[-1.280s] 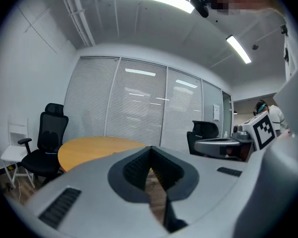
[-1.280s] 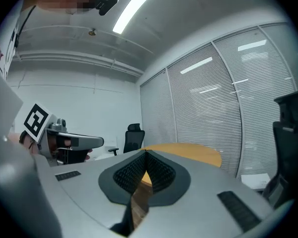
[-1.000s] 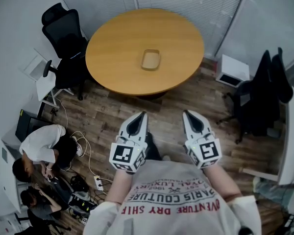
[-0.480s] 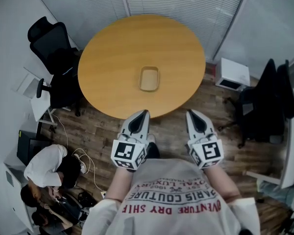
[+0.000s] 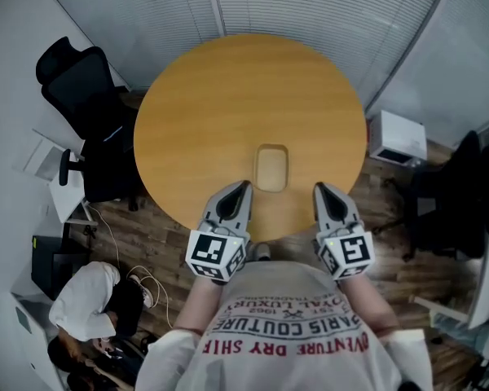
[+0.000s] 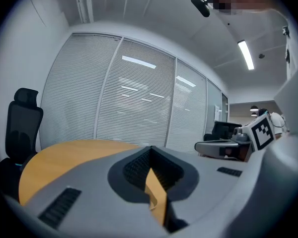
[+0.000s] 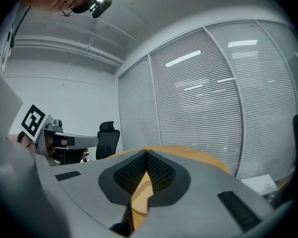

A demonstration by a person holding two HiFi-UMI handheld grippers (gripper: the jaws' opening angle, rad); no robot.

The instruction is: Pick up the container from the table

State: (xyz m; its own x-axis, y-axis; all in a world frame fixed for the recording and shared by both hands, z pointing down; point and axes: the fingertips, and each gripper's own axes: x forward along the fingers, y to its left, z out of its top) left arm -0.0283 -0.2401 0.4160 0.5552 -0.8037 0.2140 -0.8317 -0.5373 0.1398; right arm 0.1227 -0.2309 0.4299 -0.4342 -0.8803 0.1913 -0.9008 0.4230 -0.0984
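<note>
The container point(image 5: 270, 168) – a shallow tan tray with rounded corners – lies on the round wooden table point(image 5: 196, 112) close to its near edge, between the tips of the two grippers and apart from both in the head view. Its inside shows only its own tan floor. Neither gripper view shows it: each grey gripper body fills the lower frame, and only a sliver of table top appears behind the tips. The left gripper point(image 5: 244, 186) has its fingers point(image 6: 131, 167) pressed together on nothing; the right gripper point(image 5: 318, 188) has its fingers point(image 7: 164, 171) pressed together too, gripping nothing. The hands are hidden under the marker cubes point(image 5: 214, 255). At lower left a person point(image 5: 85, 300) is partly cut off by the frame edge.
</note>
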